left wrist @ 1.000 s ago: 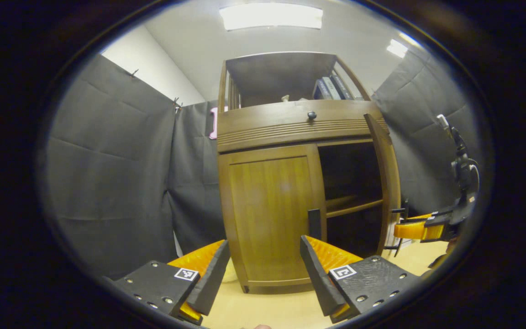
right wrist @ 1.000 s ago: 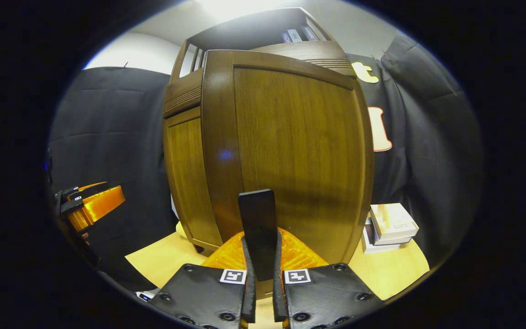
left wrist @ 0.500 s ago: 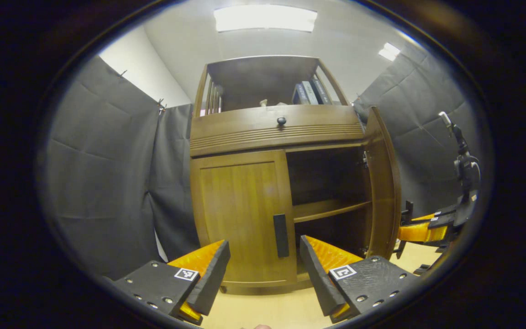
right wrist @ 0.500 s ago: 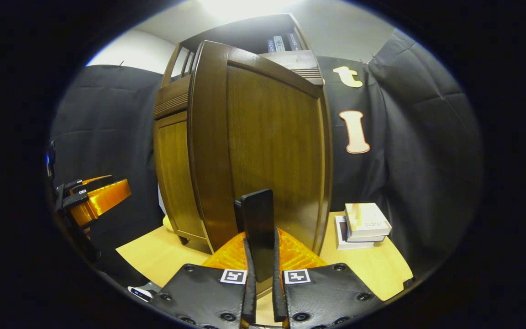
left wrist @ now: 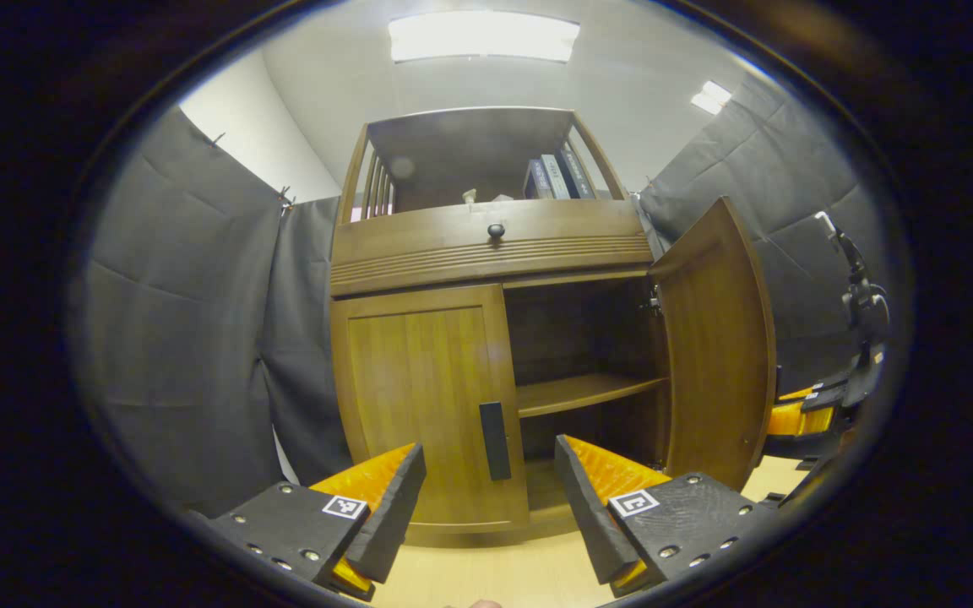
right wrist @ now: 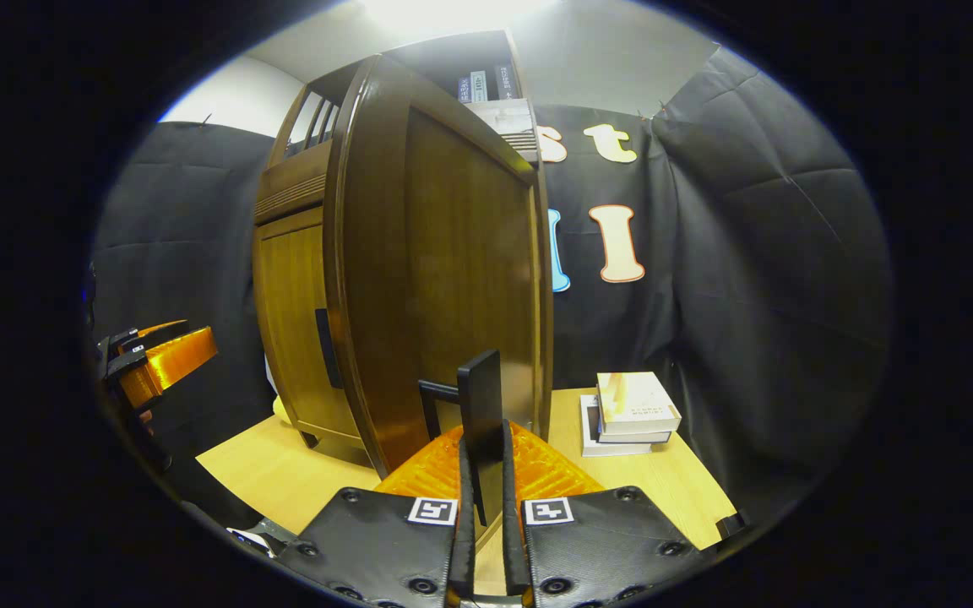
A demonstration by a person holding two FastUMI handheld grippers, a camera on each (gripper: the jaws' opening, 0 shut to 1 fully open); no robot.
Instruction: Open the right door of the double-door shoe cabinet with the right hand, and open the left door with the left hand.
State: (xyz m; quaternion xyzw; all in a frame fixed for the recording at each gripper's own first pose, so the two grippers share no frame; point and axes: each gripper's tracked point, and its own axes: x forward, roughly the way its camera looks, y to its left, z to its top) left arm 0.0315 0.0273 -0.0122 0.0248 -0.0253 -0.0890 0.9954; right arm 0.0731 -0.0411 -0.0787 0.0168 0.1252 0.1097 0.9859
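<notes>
- Standing on the tabletop (left wrist: 495, 574), the double-door shoe cabinet (left wrist: 486, 245) has its right door (left wrist: 719, 338) swung wide and its left door (left wrist: 423, 405) flat shut; half the task looks done.
- Swinging the right door further is the biggest risk, I judge: the stack of books (right wrist: 630, 412) lies on the table just beyond the door's far edge in the right gripper view, and the panel could sweep into it or strain the hinge.
- Pulling off-arc could also drag the whole cabinet, since the right gripper (right wrist: 483, 507) is clenched on the right door's dark bar handle (right wrist: 481, 414), both fingers pressing its sides.
- Reaching for the left door, the left gripper (left wrist: 491, 498) hangs released, jaws wide apart, with the left door's handle (left wrist: 494, 439) framed between them but not yet touched. A closing grab from here could miss or catch the door's edge instead of the bar.
- Crowding is a lesser hazard: the two grippers work near each other, and the open door stands between them.
- Reading anything is hardly possible: book spines on the top shelf (left wrist: 556, 176) carry print too small to make out, and the square markers on the fingers are patterns, not words.
</notes>
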